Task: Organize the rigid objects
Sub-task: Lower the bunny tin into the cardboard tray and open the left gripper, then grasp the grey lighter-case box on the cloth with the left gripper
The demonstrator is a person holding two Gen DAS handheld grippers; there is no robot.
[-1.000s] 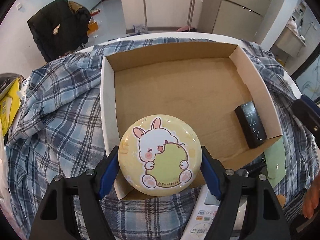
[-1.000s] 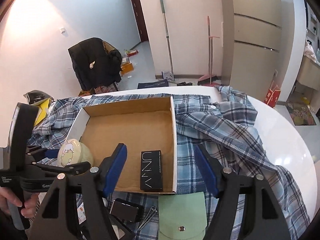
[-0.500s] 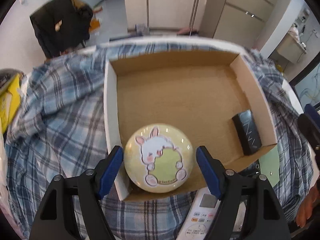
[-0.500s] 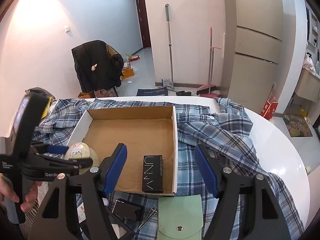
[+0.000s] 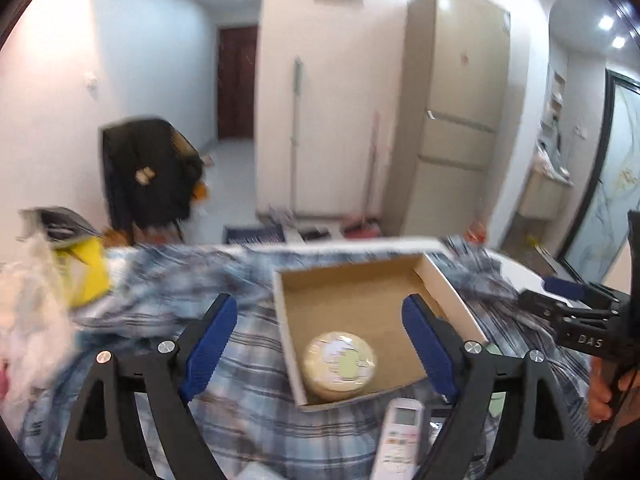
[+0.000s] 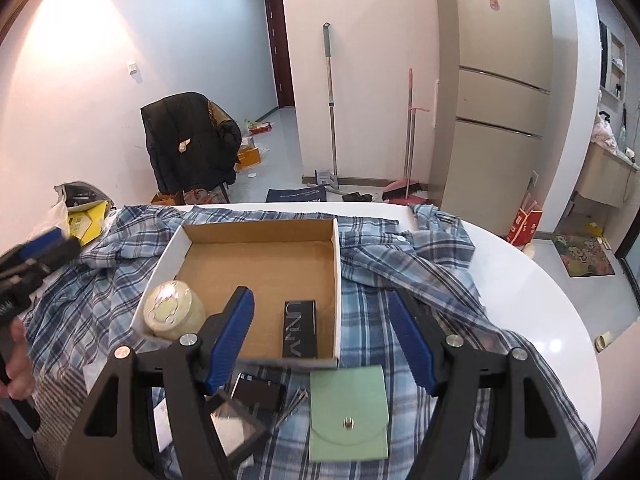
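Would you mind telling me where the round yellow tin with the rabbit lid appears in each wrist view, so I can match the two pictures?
Left wrist view: the round tin lies low and centre, in the cardboard box's near left corner.
Right wrist view: the round tin sits left of centre, in the same corner.
Shared landmark: the black jacket on the chair, behind the table.

Box [image 6: 256,236] centre bare; round tin [image 6: 173,312], black case [image 6: 299,330] crowd near wall.
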